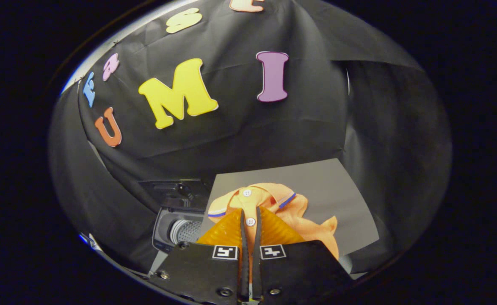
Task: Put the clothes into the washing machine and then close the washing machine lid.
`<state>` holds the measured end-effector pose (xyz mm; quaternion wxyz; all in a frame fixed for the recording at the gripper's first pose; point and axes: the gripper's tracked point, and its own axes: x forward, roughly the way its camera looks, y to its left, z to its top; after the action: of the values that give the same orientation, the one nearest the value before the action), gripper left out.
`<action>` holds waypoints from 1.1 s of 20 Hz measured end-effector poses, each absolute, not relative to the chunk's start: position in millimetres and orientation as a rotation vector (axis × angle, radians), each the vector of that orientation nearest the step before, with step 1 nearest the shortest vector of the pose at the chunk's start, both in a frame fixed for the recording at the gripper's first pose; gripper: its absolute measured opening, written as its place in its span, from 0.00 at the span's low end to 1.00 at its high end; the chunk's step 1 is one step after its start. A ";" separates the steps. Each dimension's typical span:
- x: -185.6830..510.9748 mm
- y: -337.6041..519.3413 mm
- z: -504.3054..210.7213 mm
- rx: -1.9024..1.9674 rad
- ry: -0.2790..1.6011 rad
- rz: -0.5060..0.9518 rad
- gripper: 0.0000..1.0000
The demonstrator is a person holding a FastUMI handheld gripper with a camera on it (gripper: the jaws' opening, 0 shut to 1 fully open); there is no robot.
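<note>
An orange shirt (305, 224) with white buttons and a blue-edged collar bunches up just ahead of my fingers, over a grey tabletop (329, 182). My gripper (249, 212) is shut on the shirt's button placket; orange cloth fills the thin slit between the two fingers. To the left of the fingers and lower down stands a small dark washing machine (166, 212). Its lid (170, 188) is raised, and the perforated metal drum (187, 231) shows inside. My fingers hide the lower part of the shirt.
The grey tabletop ends at an edge on the right, beyond the shirt's sleeve. Black cloth walls close in behind the table and on both sides. The washing machine stands against the table's left edge.
</note>
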<state>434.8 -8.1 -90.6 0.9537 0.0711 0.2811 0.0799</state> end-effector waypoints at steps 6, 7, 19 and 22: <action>406.9 48.1 -52.7 0.126 0.507 0.211 0.06; 401.5 59.9 -47.1 0.124 0.496 0.223 0.06; 357.5 199.0 -0.8 0.119 0.423 0.342 0.06; 356.5 230.8 1.2 0.129 0.430 0.383 0.06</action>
<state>356.5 230.8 1.2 0.9568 0.0638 0.2117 0.1886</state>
